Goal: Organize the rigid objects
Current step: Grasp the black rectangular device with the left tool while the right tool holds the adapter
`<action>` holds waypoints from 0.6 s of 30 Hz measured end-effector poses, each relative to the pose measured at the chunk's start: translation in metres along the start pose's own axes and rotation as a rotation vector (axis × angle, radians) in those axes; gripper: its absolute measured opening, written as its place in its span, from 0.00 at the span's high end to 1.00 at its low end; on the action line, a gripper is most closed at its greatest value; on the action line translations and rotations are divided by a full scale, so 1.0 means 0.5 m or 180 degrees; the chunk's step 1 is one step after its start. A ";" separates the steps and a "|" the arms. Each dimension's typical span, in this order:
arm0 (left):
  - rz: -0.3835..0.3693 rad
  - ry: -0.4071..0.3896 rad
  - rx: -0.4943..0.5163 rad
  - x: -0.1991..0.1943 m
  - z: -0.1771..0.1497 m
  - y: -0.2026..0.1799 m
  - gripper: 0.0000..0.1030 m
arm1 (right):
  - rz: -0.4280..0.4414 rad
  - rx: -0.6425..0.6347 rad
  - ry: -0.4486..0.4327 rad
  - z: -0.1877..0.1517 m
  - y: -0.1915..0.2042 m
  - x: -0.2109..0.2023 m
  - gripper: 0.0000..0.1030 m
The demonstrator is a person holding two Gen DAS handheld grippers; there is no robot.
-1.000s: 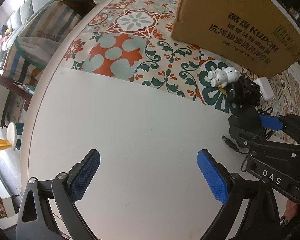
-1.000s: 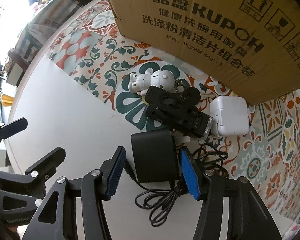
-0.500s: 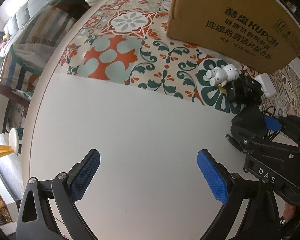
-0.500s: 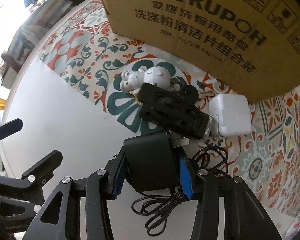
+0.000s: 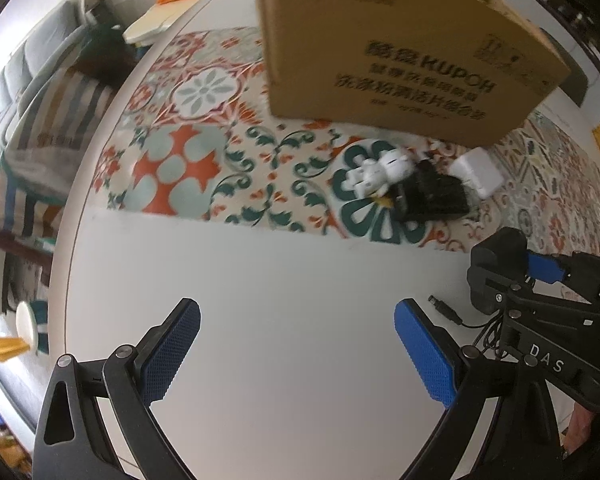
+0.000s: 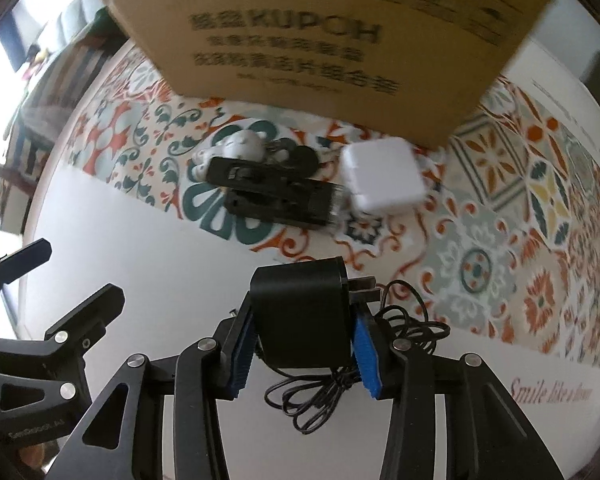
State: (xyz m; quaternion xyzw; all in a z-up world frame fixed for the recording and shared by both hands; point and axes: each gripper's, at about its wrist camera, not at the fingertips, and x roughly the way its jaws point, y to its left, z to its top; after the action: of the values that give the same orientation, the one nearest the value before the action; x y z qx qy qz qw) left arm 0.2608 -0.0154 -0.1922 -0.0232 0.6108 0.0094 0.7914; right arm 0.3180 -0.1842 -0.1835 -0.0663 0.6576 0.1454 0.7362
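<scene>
Black boxy plastic power adapter (image 6: pixel 304 312) sits clamped in right gripper (image 6: pixel 302 354), above near white table (image 5: pixel 292 320). Left gripper (image 5: pixel 296 344) gapes empty. Risk: trailing tangled black cord (image 6: pixel 340 384) snags, tugging adapter loose.

Black power adapter (image 6: pixel 304 312): you have it raised off the white tabletop, prongs to the right, tangled cord (image 6: pixel 340 384) hanging beneath | white charger cube (image 6: pixel 382 176): flat on the patterned mat, just beside the cardboard box (image 6: pixel 328 40) | black clip-like device (image 6: pixel 272 194): lying left of the cube, touching it | white figurine (image 6: pixel 240 146): behind the device, partly hidden.
</scene>
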 end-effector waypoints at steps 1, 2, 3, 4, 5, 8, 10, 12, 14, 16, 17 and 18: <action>-0.0031 -0.0015 0.0028 -0.002 0.003 -0.005 0.04 | 0.0006 0.0043 -0.0006 -0.007 -0.011 -0.004 0.58; -0.0057 -0.0031 0.0056 -0.005 0.006 -0.012 0.04 | 0.0017 0.0092 -0.0012 -0.009 -0.020 -0.013 0.58; -0.0075 -0.0048 0.0086 -0.007 0.009 -0.019 0.04 | 0.0032 0.0141 -0.0024 -0.011 -0.031 -0.019 0.58; -0.0101 -0.0066 0.0108 -0.009 0.012 -0.026 0.04 | 0.0036 0.0170 -0.0032 -0.014 -0.043 -0.025 0.58; -0.0142 -0.0090 0.0134 -0.012 0.016 -0.033 0.04 | 0.0028 0.0220 -0.0043 -0.017 -0.056 -0.032 0.58; -0.0250 -0.0133 0.0185 -0.015 0.024 -0.052 0.04 | 0.0007 0.0326 -0.0080 -0.018 -0.084 -0.047 0.58; -0.0299 -0.0168 0.0225 -0.016 0.029 -0.068 0.04 | 0.0010 0.0406 -0.0100 -0.021 -0.104 -0.061 0.58; -0.0327 -0.0192 0.0253 -0.013 0.034 -0.083 0.04 | -0.0004 0.0472 -0.0122 -0.025 -0.116 -0.078 0.58; -0.0335 -0.0204 0.0271 -0.009 0.039 -0.098 0.06 | -0.0030 0.0532 -0.0119 -0.033 -0.131 -0.096 0.58; -0.0326 -0.0178 0.0302 0.001 0.046 -0.114 0.07 | -0.0042 0.0578 -0.0106 -0.033 -0.142 -0.095 0.58; -0.0314 -0.0161 0.0313 0.007 0.050 -0.122 0.07 | -0.0043 0.0594 -0.0104 -0.031 -0.139 -0.091 0.58; -0.0316 -0.0152 0.0315 0.011 0.051 -0.127 0.08 | -0.0034 0.0614 -0.0103 -0.029 -0.144 -0.086 0.58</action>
State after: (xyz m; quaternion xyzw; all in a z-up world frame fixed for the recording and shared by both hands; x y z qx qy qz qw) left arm 0.2897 -0.0776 -0.1894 -0.0141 0.5895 -0.0595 0.8055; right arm 0.3221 -0.2624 -0.1493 0.0038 0.6563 0.0785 0.7504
